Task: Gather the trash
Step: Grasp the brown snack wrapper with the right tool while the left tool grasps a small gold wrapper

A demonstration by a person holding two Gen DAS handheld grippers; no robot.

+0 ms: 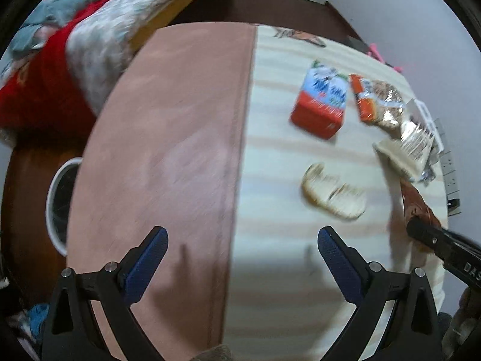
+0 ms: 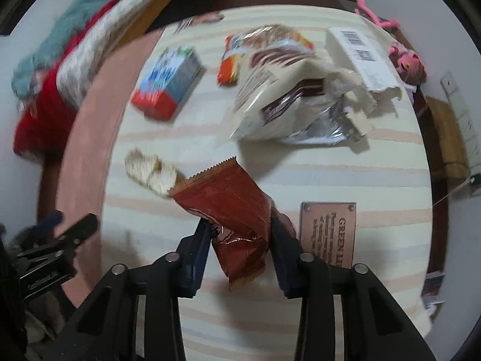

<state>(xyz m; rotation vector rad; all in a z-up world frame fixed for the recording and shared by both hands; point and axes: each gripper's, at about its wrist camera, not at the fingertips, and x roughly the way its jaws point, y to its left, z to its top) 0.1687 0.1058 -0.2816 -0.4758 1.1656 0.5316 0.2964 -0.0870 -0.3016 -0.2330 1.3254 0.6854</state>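
A round counter (image 2: 90,138) with a bare pinkish band at its left carries a striped cream cloth (image 2: 390,180), with heaped red and grey bedding (image 1: 60,69) beyond at ten o'clock. A white-rimmed bin (image 1: 52,198) sits below the counter's edge at nine o'clock in the left view; its contents cannot be made out. On the cloth lie a red-and-blue carton (image 2: 168,81), an orange snack packet (image 2: 231,63), a torn cream bag (image 2: 288,102) showing silver lining, and a pale crumpled scrap (image 2: 150,171). The right tool (image 2: 240,240) pinches a crinkled reddish-brown wrapper (image 2: 228,204) lifted above the cloth, pointing to eleven o'clock. The left tool (image 1: 240,255) gapes wide, holding nothing.
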